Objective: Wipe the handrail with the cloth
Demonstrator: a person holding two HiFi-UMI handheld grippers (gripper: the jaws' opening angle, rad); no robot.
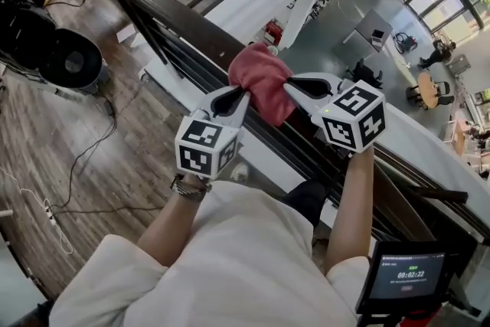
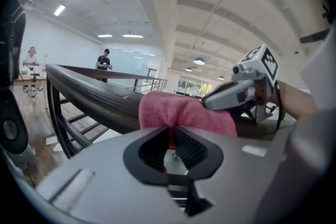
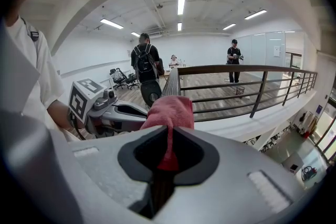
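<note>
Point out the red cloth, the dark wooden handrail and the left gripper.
red cloth (image 1: 262, 80), head view, its bunched middle.
dark wooden handrail (image 1: 172, 13), head view, bare top surface.
left gripper (image 1: 239, 93), head view, between its fingertips.

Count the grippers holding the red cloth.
2: the left gripper grips the cloth at its left edge, the right gripper at its right, on the handrail.

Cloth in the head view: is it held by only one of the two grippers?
No, the left gripper and the right gripper each pinch one side of the red cloth.
</note>
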